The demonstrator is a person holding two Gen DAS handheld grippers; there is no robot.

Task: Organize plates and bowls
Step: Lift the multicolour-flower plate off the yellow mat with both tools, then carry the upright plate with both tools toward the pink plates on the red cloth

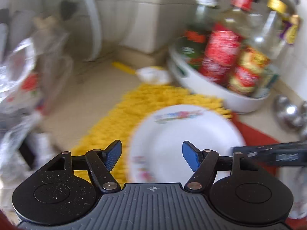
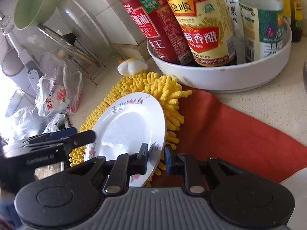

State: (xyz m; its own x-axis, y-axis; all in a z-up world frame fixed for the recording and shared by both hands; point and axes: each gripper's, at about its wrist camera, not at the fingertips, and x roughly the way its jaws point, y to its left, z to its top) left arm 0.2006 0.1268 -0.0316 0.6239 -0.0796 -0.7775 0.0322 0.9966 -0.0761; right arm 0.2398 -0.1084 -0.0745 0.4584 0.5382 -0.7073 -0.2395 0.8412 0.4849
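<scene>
A: Biggest first. Counter [image 2: 268, 103], beige speckled. The right wrist view shows it sharp; the left is motion-blurred.

B: Then the red cloth [image 2: 230, 130] across it, and the white basin [image 2: 220, 76] of sauce bottles [image 2: 203, 28] toward the back wall. Labels are readable only from the right view.

A: Yellow chenille mat [image 2: 153, 86] next, in front of the basin, partly over the cloth. Floral plate [image 2: 130, 126] is above the mat, tilted on edge in the right view. In the left view it looks nearly face-on.

B: Right gripper [image 2: 156, 159]?

A: Clenched on the plate's near rim, with the rim between its pads. The left view shows only that gripper's arm coming in from the right edge.

B: Left gripper [image 1: 151, 153]?

A: Jaws apart, nothing between the blue pads [image 1: 190, 155]; the plate is beyond them. In the right view it sits at the plate's left rim; contact unclear.

B: Small stuff: green cup [image 2: 34, 5], glass lid [image 2: 76, 30] and plastic bags [image 2: 55, 94] at the counter's left, clear only from the right.
</scene>
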